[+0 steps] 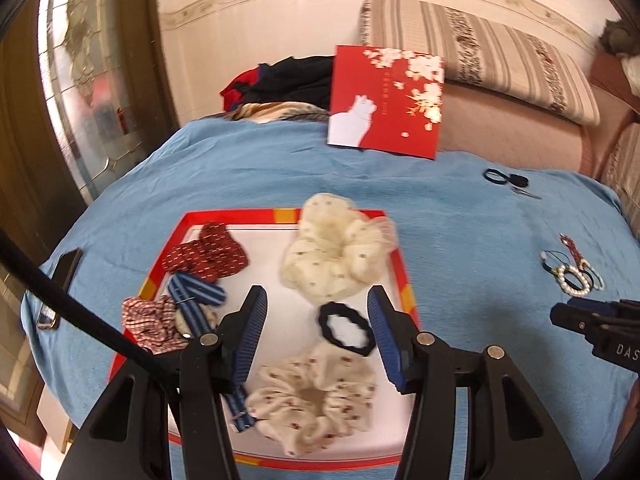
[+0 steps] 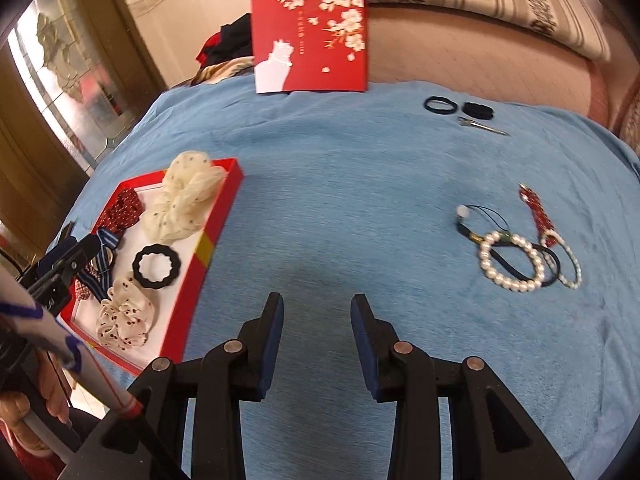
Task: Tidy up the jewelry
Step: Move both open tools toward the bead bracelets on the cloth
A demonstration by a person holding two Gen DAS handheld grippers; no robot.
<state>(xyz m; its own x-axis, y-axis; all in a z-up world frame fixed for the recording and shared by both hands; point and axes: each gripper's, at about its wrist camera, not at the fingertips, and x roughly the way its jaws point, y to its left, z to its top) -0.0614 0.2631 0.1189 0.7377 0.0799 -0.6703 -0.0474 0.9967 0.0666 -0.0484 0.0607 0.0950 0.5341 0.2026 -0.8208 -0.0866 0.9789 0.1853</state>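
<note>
A red-rimmed box (image 1: 394, 264) with a white floor lies on the blue cloth and holds several hair ties: a cream dotted scrunchie (image 1: 332, 252), a black wavy hair tie (image 1: 347, 329), a cream cherry scrunchie (image 1: 316, 396), a red bow (image 1: 208, 254) and a blue striped bow (image 1: 196, 292). My left gripper (image 1: 318, 304) is open and empty, just above the black hair tie. The box also shows in the right wrist view (image 2: 218, 220). My right gripper (image 2: 317, 312) is open and empty above bare cloth. A pearl bracelet (image 2: 510, 260) with cords and a red strap (image 2: 538, 212) lies to its right.
A red card with a white cat (image 2: 310, 36) stands at the back. Two black hair bands (image 2: 458, 106) and a small metal clip (image 2: 482, 126) lie at the far right. A phone (image 1: 60, 288) lies left of the box. A striped cushion (image 1: 480, 52) is behind.
</note>
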